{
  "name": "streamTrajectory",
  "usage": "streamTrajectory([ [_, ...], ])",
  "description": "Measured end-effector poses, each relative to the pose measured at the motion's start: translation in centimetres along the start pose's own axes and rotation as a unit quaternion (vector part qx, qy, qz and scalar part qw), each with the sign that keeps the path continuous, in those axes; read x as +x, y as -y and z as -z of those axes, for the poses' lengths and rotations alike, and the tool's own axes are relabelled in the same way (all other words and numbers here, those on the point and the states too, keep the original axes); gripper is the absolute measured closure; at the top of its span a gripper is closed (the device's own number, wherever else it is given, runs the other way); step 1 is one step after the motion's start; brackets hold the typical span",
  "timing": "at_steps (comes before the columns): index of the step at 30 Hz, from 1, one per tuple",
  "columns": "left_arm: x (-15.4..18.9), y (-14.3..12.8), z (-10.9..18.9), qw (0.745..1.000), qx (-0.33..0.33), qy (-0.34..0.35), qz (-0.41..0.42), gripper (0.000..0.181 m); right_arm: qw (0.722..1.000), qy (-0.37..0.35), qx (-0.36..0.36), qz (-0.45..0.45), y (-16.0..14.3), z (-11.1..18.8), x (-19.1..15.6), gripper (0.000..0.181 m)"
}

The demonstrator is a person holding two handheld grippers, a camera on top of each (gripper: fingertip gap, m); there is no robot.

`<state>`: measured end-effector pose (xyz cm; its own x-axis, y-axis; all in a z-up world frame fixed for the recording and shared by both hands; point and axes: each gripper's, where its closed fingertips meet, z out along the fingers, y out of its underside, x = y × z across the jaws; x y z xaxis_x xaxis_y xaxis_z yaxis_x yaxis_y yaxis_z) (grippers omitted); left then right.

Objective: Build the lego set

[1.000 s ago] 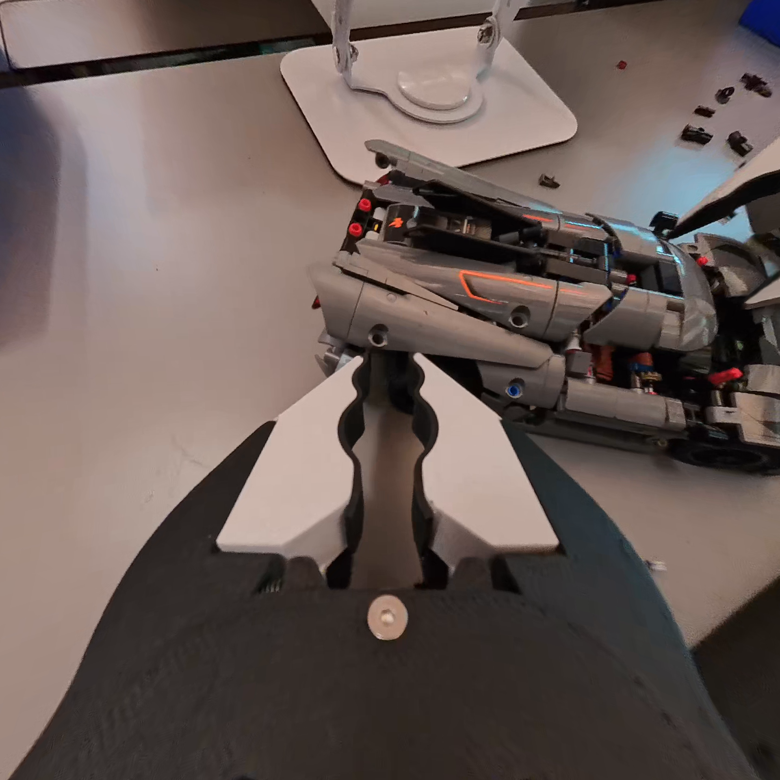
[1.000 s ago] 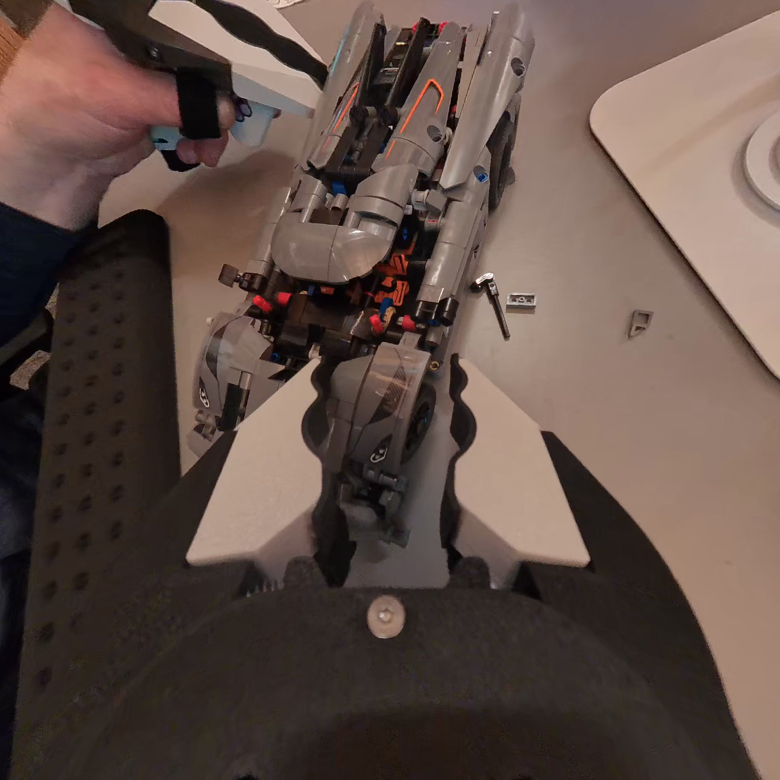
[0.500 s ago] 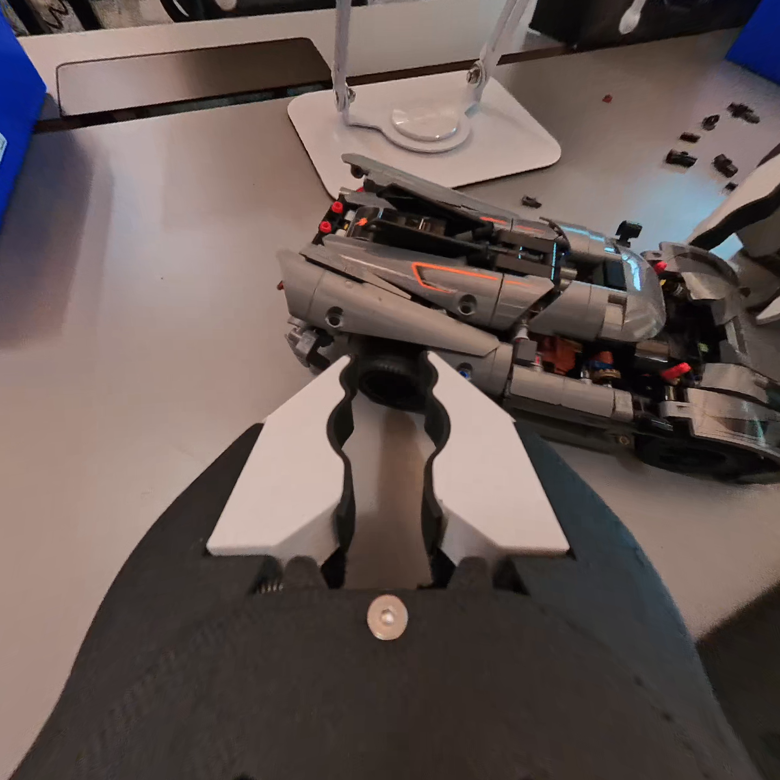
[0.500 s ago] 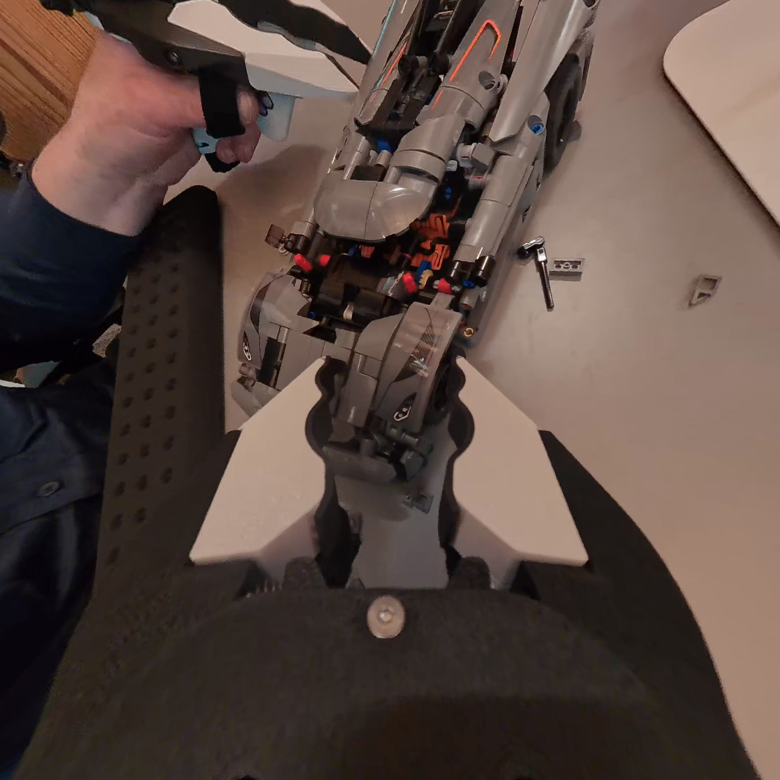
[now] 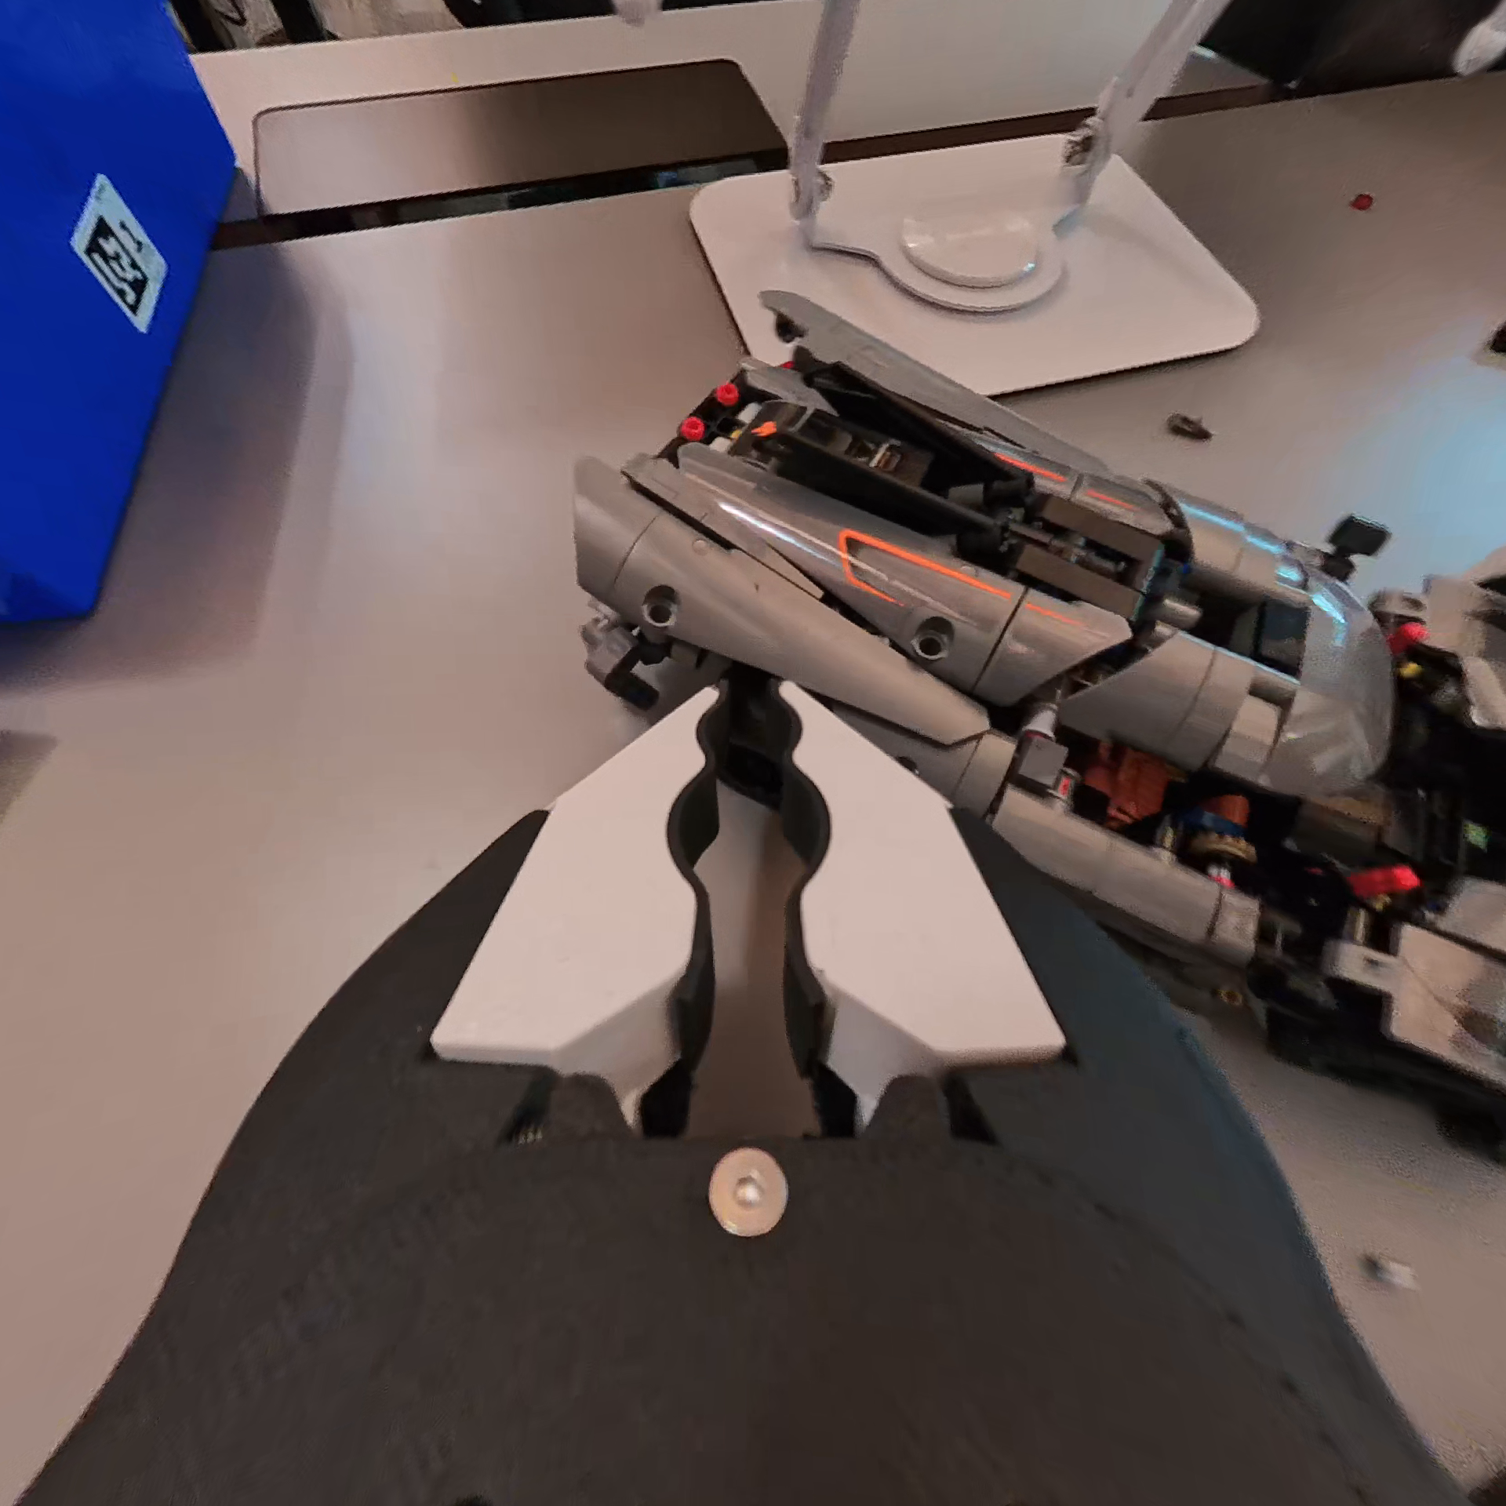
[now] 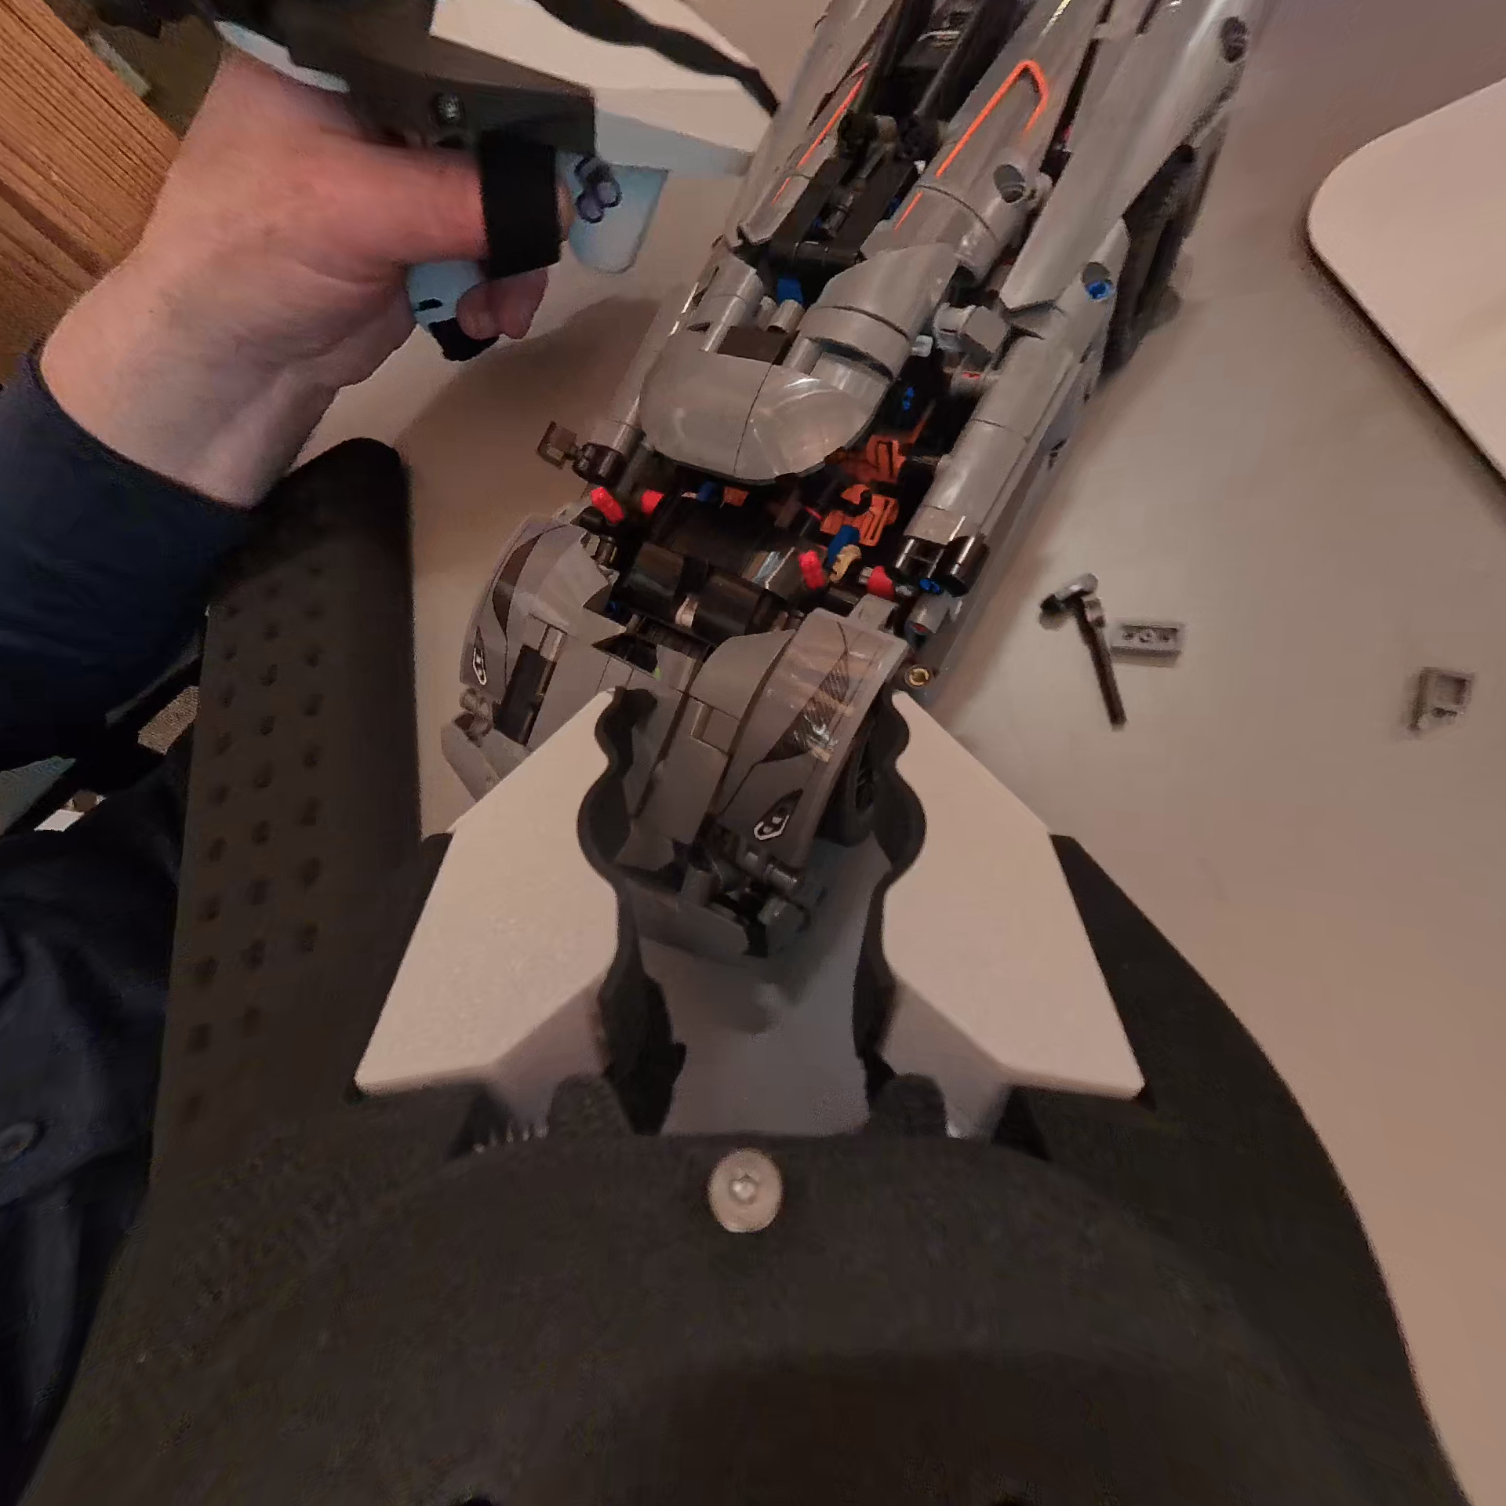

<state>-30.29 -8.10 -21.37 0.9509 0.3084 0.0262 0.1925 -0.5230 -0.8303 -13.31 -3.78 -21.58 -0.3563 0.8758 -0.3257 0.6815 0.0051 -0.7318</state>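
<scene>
the long grey brick-built lego car with orange trim lines (image 5: 962,603) lay on the pale grey table (image 5: 367,733), held at both ends. the left black-and-white two-finger gripper (image 5: 750,717) had its jaws nearly closed, pinching a dark part under the car's tail, apparently a rear wheel, though the body hid most of it. the right black-and-white two-finger gripper (image 6: 754,758) stood with jaws wide around the grey front wheel-arch section (image 6: 774,758); whether the pads pressed it could not be told.

the risk seemed to be the two grips pulling against each other: a twist or lift at one end could pop a wheel or a fender panel loose, since clipped panels probably would not take much sideways load. a sweep of the model could also scatter the small loose grey and black lego parts (image 6: 1141,644) lying just beside it.

no container held any parts in view; the blue fabric bag with a white tag (image 5: 90,326) stood well apart, its contents hidden.
</scene>
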Motion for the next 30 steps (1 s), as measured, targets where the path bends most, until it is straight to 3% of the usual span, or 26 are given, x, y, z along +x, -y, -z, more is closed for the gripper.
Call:
streamTrajectory([
  [4, -2.2, 0.4, -0.8, 1.0, 0.004, 0.01, 0.015, 0.176, 1.0, 0.001, 0.011, -0.003, 0.9, -1.3, -0.2, 0.121],
  [6, -3.0, 0.6, -0.8, 1.0, 0.011, 0.009, 0.019, 0.163, 1.0, 0.007, 0.018, -0.005, 1.1, -1.6, -0.1, 0.12],
  [12, -2.5, 1.1, 2.0, 0.998, 0.052, -0.009, 0.042, 0.151, 0.999, 0.013, 0.035, 0.011, 1.1, -0.1, 0.1, 0.128],
  [25, 9.7, -3.2, 8.0, 0.991, -0.01, -0.13, 0.005, 0.138, 0.997, 0.032, -0.041, 0.058, -2.2, 1.9, -0.1, 0.125],
  [30, 13.6, -6.4, 7.3, 0.983, -0.072, -0.168, 0.002, 0.129, 0.993, 0.056, -0.065, 0.08, -3.3, 1.2, -1.3, 0.119],
])
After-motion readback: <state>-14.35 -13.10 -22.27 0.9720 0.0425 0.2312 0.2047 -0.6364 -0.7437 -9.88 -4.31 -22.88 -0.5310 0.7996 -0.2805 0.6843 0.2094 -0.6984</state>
